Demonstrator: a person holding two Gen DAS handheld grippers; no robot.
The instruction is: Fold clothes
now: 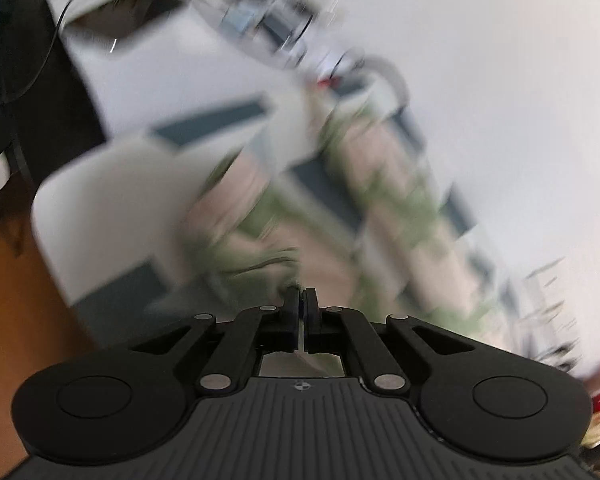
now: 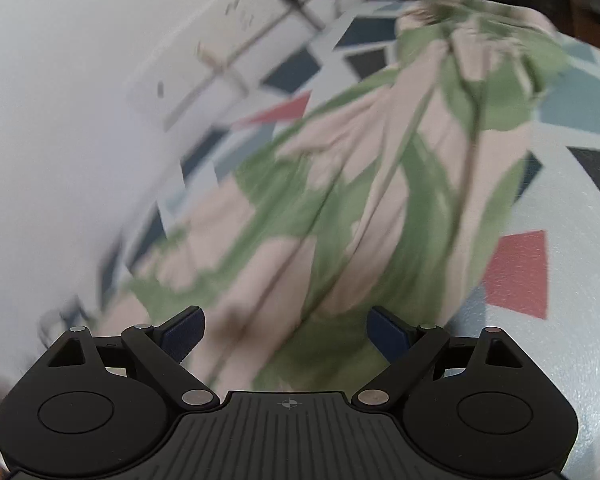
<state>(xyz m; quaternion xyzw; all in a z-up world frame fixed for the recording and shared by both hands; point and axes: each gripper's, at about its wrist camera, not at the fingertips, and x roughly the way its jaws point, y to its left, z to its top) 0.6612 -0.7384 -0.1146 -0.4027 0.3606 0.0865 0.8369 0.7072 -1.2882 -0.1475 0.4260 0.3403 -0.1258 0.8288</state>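
A pink and green garment (image 1: pixel 384 168) lies crumpled on a white cover with coloured patches (image 1: pixel 112 208); this view is heavily blurred. My left gripper (image 1: pixel 300 298) has its jaws together, with a bit of green cloth pinched at the tips. In the right wrist view the same garment (image 2: pixel 360 184) stretches away in long folds and bunches at the far end. My right gripper (image 2: pixel 286 334) stands open just above its near edge, the blue pads (image 2: pixel 184 332) wide apart with cloth below them and nothing gripped.
A white power strip (image 2: pixel 220 60) with dark plugs lies on the far left of the patterned cover (image 2: pixel 540 360). Brown wooden floor (image 1: pixel 12 300) shows past the cover's left edge. A dark piece of furniture (image 1: pixel 40 100) and cables stand beyond it.
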